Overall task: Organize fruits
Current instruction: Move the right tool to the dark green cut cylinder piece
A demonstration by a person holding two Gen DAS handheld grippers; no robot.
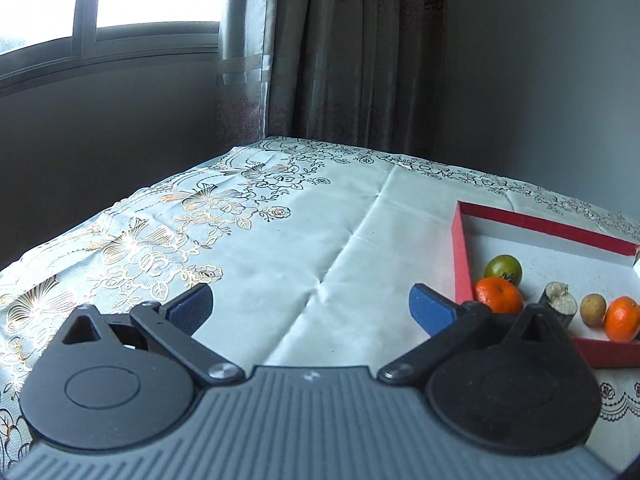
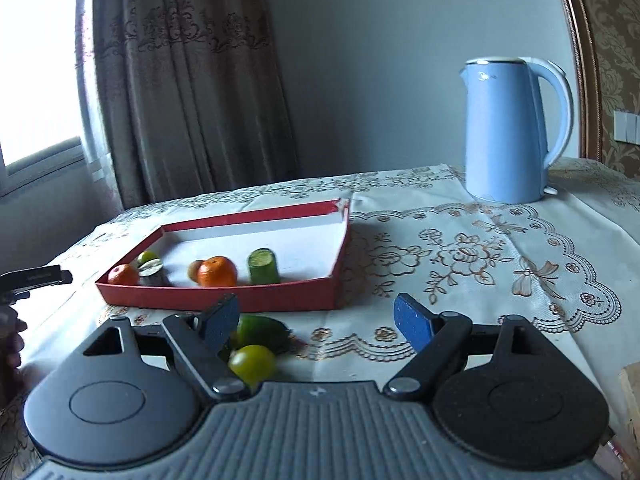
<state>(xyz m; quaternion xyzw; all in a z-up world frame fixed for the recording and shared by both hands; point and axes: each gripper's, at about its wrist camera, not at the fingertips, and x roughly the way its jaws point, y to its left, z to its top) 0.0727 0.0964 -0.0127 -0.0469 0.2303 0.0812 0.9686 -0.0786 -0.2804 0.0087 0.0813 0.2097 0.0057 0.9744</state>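
1. Two fruits lie loose on the tabletop at its near edge, in front of the red tray [image 2: 224,300]: green-yellow tomato [image 2: 253,364] and an oblong green fruit [image 2: 262,330] touching behind it.
2. Tomato: likely light, smooth, bruisable. I'd grip across its middle, gently.
3. Oblong fruit's long axis runs along the tray's front wall; I'd pinch across it.
4. Left gripper [image 1: 310,308] fingers wide apart, empty; right gripper [image 2: 316,320] fingers apart, empty.
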